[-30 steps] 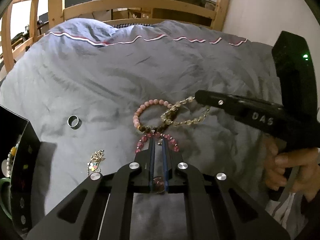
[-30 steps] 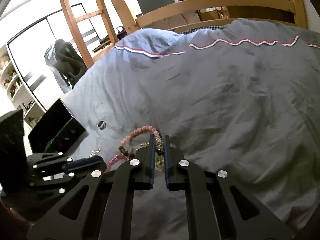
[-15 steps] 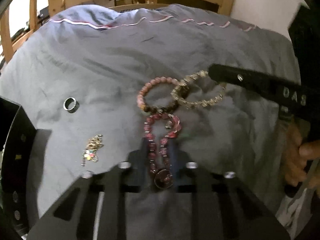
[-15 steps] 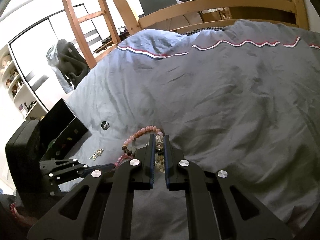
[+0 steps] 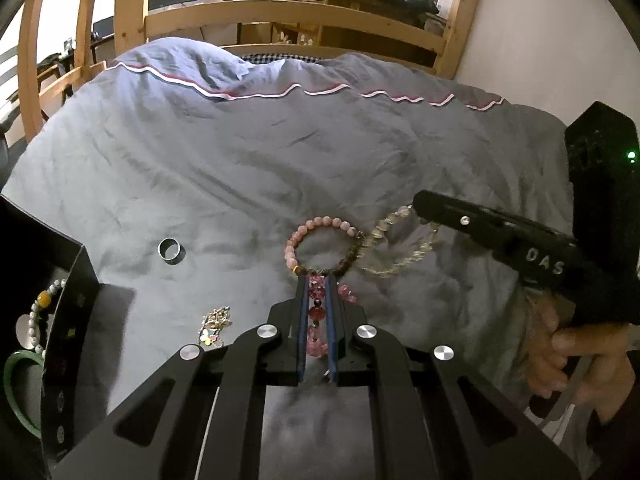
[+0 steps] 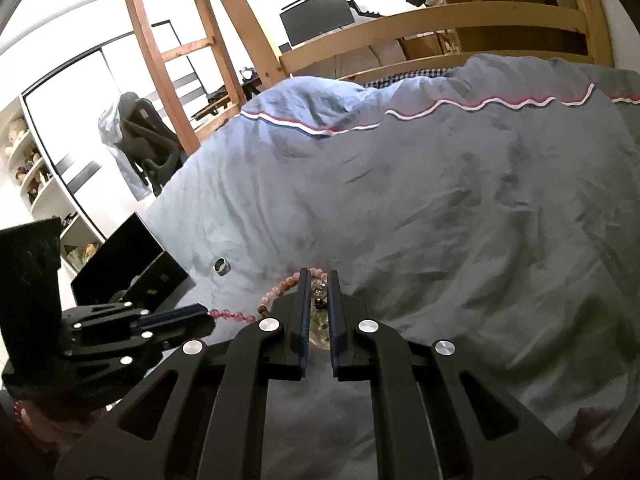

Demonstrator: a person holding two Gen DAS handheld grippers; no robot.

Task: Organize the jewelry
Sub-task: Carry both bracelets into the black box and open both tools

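Observation:
Three bead bracelets lie linked on the grey duvet. My left gripper (image 5: 317,280) is shut on the red crystal bracelet (image 5: 316,314), whose beads sit between its fingers. A pink bead bracelet (image 5: 316,228) lies just beyond the tips. My right gripper (image 6: 318,276) is shut on the clear yellowish bead bracelet (image 5: 396,248), seen between its fingers (image 6: 319,320). In the right wrist view the red bracelet (image 6: 232,315) stretches from the left gripper (image 6: 210,316) toward the pink bracelet (image 6: 280,288). A silver ring (image 5: 170,249) and a small gold charm piece (image 5: 216,326) lie to the left.
A black jewelry box (image 5: 68,320) stands open at the left edge, holding a white bead strand (image 5: 40,312) and a green bangle (image 5: 16,392). It also shows in the right wrist view (image 6: 132,264). A wooden bed rail (image 5: 280,20) runs behind the duvet.
My left gripper pulled back with the red bracelet, then moved forward again toward the pink bracelet. The right gripper stayed shut on the clear bracelet, almost still.

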